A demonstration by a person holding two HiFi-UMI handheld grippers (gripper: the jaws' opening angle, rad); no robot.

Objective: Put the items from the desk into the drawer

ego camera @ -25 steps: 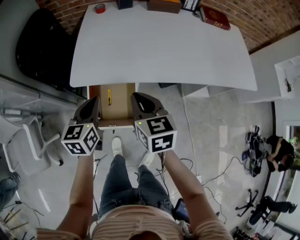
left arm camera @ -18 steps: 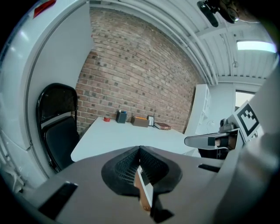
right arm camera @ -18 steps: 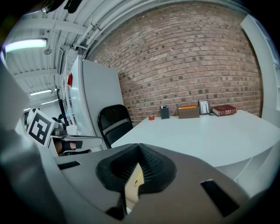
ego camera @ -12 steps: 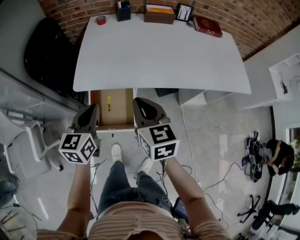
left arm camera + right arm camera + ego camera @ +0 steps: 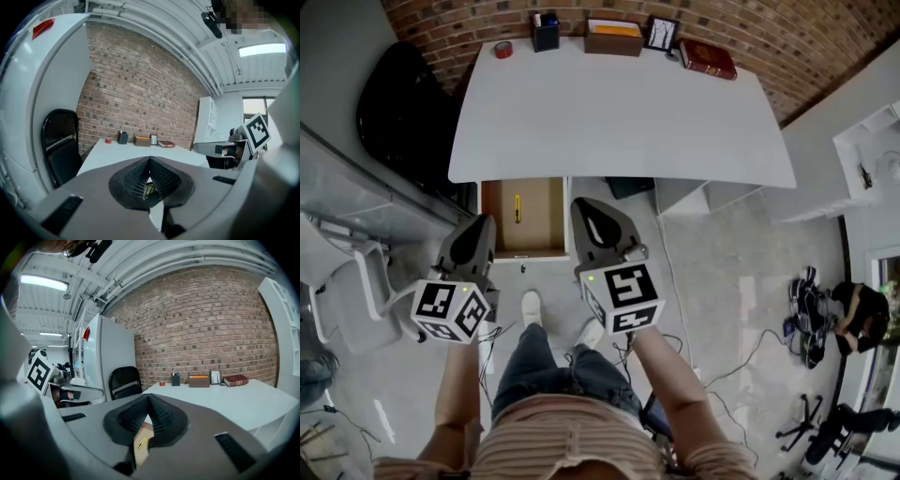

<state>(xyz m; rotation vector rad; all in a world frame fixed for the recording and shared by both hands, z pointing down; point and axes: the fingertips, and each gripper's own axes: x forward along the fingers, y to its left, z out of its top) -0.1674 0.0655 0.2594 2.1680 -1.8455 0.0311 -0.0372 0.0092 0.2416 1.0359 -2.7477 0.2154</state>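
Note:
A white desk (image 5: 619, 112) carries a red tape roll (image 5: 503, 49), a dark pen holder (image 5: 547, 34), a brown box (image 5: 614, 37), a picture frame (image 5: 662, 34) and a red book (image 5: 707, 58) along its far edge by the brick wall. Under its left front, the wooden drawer (image 5: 539, 220) stands pulled out with a yellow item (image 5: 517, 207) inside. My left gripper (image 5: 482, 225) and right gripper (image 5: 581, 206) hover side by side in front of the desk, over the drawer's front corners. Both are shut and hold nothing, as the left gripper (image 5: 149, 161) and right gripper (image 5: 148, 399) views show.
A black office chair (image 5: 398, 103) stands left of the desk and a white chair (image 5: 356, 300) nearer me on the left. White shelving (image 5: 872, 141) is at the right. Cables lie on the floor by my feet. A person (image 5: 855, 309) sits far right.
Both grippers have risen and drawn back toward me, still shut and empty. More of the desk's far edge and its items has come into the head view.

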